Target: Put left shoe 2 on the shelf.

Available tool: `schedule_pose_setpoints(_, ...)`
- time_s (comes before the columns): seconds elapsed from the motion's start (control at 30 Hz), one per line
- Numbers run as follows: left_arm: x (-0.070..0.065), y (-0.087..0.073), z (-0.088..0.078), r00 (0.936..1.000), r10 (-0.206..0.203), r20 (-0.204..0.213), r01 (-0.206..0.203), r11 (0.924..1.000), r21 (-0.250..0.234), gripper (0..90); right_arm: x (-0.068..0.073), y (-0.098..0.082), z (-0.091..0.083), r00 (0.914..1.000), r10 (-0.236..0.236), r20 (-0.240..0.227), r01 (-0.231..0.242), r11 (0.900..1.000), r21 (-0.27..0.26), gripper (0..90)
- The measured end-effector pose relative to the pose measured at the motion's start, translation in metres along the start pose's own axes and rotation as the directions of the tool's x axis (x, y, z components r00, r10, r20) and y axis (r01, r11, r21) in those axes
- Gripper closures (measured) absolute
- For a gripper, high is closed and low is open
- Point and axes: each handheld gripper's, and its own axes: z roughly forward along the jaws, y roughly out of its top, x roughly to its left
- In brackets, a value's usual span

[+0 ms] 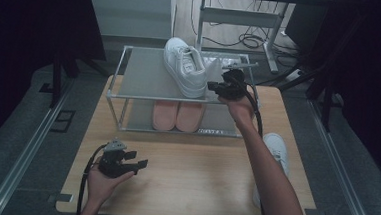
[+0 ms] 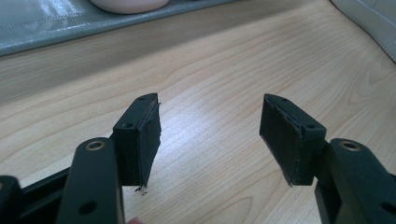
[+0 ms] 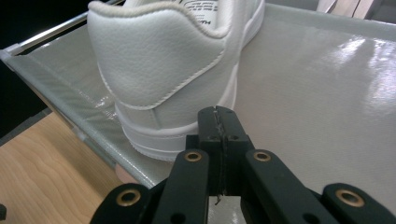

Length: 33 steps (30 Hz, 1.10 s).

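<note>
The right hand-held gripper (image 1: 219,87), its jaws pressed together with nothing between them, sits at the front edge of a shoe rack's (image 1: 115,83) grey top shelf, just beside the heel of a white sneaker (image 1: 185,66); in the right gripper view the closed tips (image 3: 219,119) point at the sneaker's (image 3: 163,65) heel, close to the sole but apart from it. The sneaker stands upright on the top shelf, toe toward the far side. The left hand-held gripper (image 1: 137,159) rests low over the wooden desk (image 1: 199,183) near its front left corner, jaws spread apart and holding nothing, as the left gripper view confirms (image 2: 210,135). On the rack's lower shelf a pair of pink shoes (image 1: 177,115) lies side by side. A second white sneaker (image 1: 277,148) sits on the desk at the right edge, partly hidden behind the person's right forearm (image 1: 269,177).
</note>
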Motion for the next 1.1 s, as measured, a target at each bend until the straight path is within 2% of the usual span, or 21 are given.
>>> schedule_pose_setpoints(0.27, -0.001, 0.0, 0.002, 1.0, 0.002, 0.0, -0.002, 1.0, 0.003, 38.5, 0.003, 0.0, 0.005, 0.999, -0.035, 0.026, 0.035, 0.999, -0.01, 90.0)
schedule_pose_setpoints(0.63, -0.002, 0.0, 0.001, 1.0, 0.002, 0.0, -0.002, 1.0, -0.003, 38.5, 0.003, -0.001, 0.005, 0.9997, 0.02, 0.013, -0.02, 0.999, -0.027, 90.0)
schedule_pose_setpoints(0.8, -0.002, 0.0, 0.001, 1.0, 0.002, 0.0, -0.002, 1.0, -0.003, 38.5, 0.005, 0.0, 0.005, 0.9996, 0.025, 0.013, -0.025, 0.999, -0.032, 90.0)
schedule_pose_setpoints(1.1, -0.002, 0.0, 0.002, 1.0, 0.001, 0.004, -0.001, 1.0, 0.001, 38.5, 0.021, 0.003, 0.01, 0.999, 0.031, -0.034, -0.032, 0.999, -0.043, 90.0)
